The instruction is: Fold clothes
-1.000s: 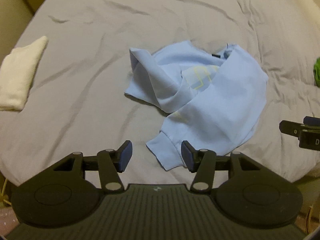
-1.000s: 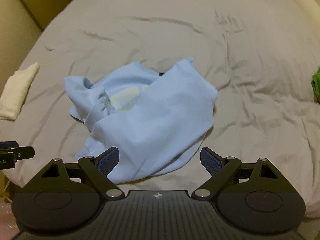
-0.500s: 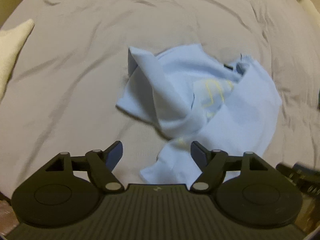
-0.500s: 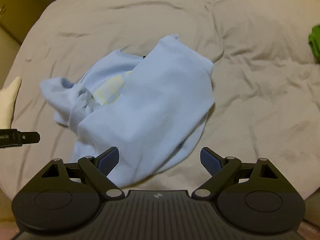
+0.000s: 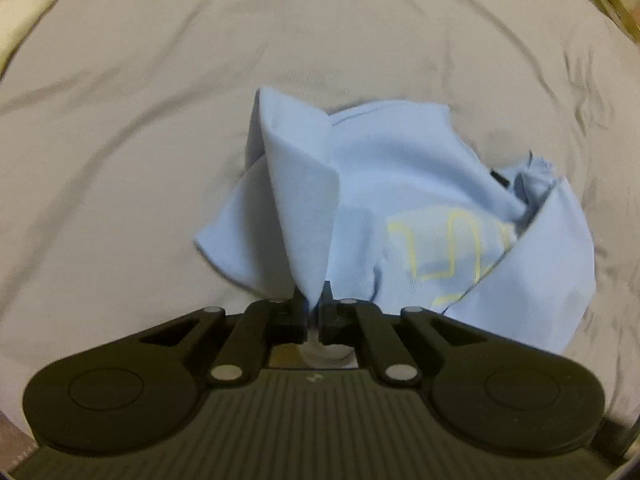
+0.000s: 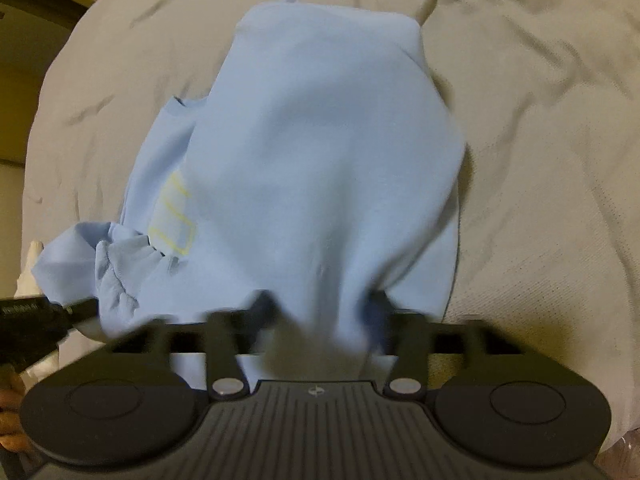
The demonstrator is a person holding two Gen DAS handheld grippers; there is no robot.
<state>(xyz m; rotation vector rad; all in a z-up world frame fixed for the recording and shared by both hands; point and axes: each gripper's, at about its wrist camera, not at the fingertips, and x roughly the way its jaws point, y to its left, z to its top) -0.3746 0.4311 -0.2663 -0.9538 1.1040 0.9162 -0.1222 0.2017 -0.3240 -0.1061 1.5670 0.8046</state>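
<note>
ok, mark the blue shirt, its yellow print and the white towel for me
blue shirt point(image 6: 320, 160): right wrist view, broad plain panel.
yellow print point(image 5: 440, 248): left wrist view, outlined lettering on the chest.
white towel point(image 5: 24, 12): left wrist view, corner at the top left edge.

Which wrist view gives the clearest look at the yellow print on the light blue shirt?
The left wrist view: the yellow print faces the camera, only its right edge covered by a fold of the light blue shirt. In the right wrist view, the print is a narrow, foreshortened strip at the shirt's left side.
</note>
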